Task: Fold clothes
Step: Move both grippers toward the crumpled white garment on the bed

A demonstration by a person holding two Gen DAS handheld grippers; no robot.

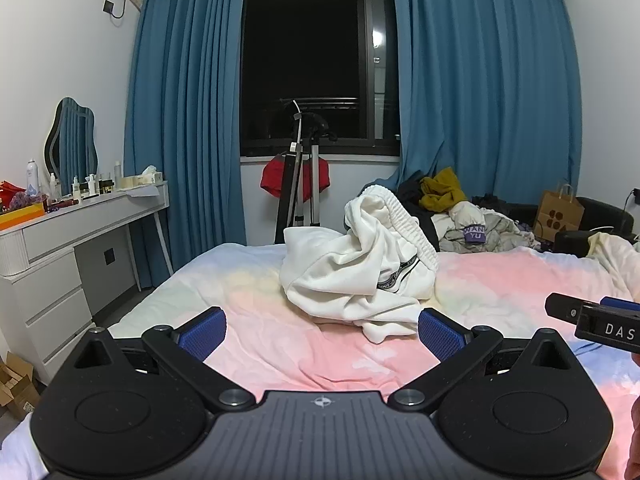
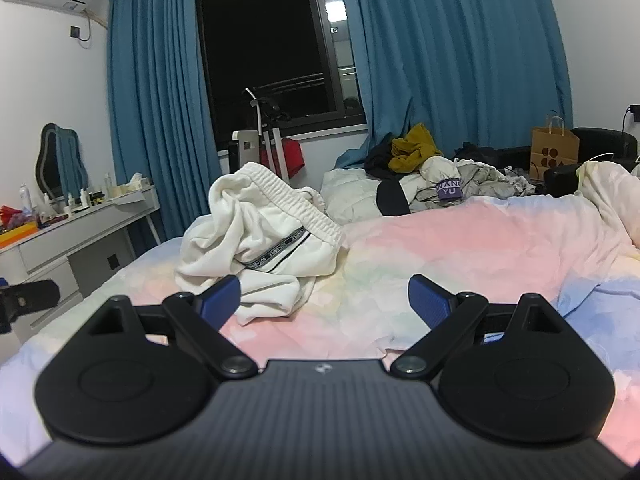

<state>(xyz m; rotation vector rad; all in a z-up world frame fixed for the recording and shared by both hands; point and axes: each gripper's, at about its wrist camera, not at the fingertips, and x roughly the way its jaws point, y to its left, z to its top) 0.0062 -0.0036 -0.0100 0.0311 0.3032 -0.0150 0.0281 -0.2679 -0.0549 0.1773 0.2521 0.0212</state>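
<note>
A: Left wrist view first. Where are the clothes?

B: The white garment [image 1: 360, 264] lies in a crumpled heap on the bed [image 1: 280, 344], on the pastel pink-and-yellow sheet, its ribbed waistband arched up on top. The left hand-held gripper [image 1: 322, 330] hovers just short of it, fingers spread wide, nothing between the blue pads [image 1: 204, 330].

A: And the other one?

B: The right hand-held gripper [image 1: 592, 316] pokes in at the right edge (only part of it shows, with letters "DAS"), apart from the garment. Behind the bed: blue curtains [image 1: 184, 100], a dark window, a tripod [image 1: 300, 184] and a worktop [image 1: 100, 208] with bottles and a mirror on the left.

A: Now the right wrist view.

B: Here the right hand-held gripper [image 2: 324, 300] is also spread wide and grips nothing. The white garment [image 2: 260, 240] sits ahead and to the left, its near edge just beside the left blue pad; whether they touch I cannot tell. A pile of other clothes [image 2: 440, 176] lies beyond the bed, with a paper bag [image 2: 554, 152] further right.
</note>
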